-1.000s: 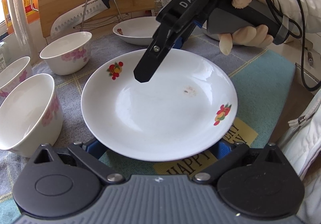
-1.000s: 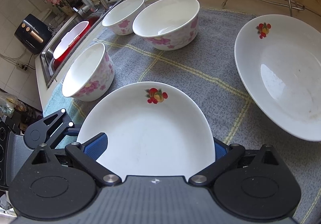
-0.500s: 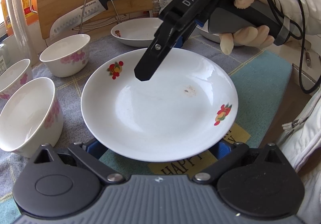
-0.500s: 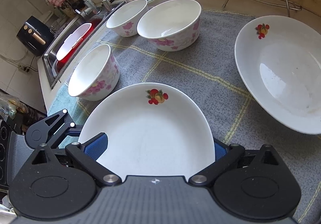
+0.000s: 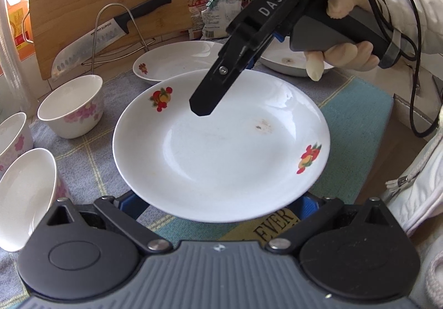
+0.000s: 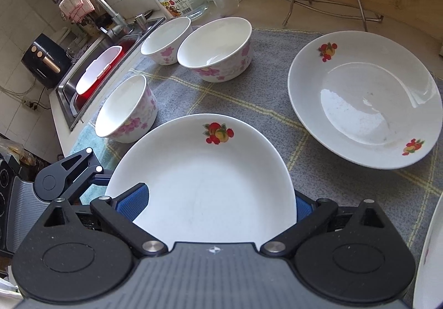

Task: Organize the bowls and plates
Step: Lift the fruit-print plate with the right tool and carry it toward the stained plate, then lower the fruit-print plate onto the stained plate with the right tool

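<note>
White floral bowls [image 6: 126, 110] stand at the left on the grey checked mat [image 6: 249, 104]. The left gripper [image 5: 216, 202] and right gripper [image 6: 218, 205] both clench the fruit-print plate [image 5: 221, 148], lifted over the mat. A second plate [image 6: 362, 112] rests farther right.

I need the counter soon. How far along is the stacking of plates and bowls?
Nothing looks stacked yet. In hand: the left gripper and right gripper both grip one fruit-print plate. Left: a second plate on the grey mat, and three floral bowls, nearest, standing apart.
</note>
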A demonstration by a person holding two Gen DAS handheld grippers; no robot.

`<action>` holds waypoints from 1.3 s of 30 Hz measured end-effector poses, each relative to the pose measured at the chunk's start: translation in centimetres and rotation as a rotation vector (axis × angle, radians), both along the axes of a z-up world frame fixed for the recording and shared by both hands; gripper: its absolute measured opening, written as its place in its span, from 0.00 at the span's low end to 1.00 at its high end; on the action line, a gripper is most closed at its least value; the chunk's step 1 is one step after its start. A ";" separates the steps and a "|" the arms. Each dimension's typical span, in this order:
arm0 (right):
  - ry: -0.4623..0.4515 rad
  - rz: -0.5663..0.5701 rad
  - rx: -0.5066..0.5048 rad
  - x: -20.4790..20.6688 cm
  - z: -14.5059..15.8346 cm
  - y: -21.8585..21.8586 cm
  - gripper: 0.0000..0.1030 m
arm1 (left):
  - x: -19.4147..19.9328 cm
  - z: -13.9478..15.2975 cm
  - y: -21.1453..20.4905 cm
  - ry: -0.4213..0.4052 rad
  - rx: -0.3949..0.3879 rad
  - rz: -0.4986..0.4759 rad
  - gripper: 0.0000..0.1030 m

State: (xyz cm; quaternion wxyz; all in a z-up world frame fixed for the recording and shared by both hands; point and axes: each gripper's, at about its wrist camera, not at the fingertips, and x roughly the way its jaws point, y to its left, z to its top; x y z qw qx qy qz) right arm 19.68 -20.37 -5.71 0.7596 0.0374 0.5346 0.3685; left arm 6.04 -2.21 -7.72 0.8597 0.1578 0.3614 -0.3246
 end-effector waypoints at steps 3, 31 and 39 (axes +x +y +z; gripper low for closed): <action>-0.011 -0.015 0.002 -0.2 0.4 -1.3 1.00 | 0.2 0.3 -1.0 -0.006 -0.003 -0.013 0.99; -0.063 -0.184 0.004 -0.9 2.1 -13.8 1.00 | 3.0 1.8 -11.7 -0.006 -0.029 -0.162 0.99; -0.071 -0.226 -0.002 -0.8 2.0 -16.9 1.00 | 4.4 1.5 -14.1 -0.005 -0.026 -0.203 0.99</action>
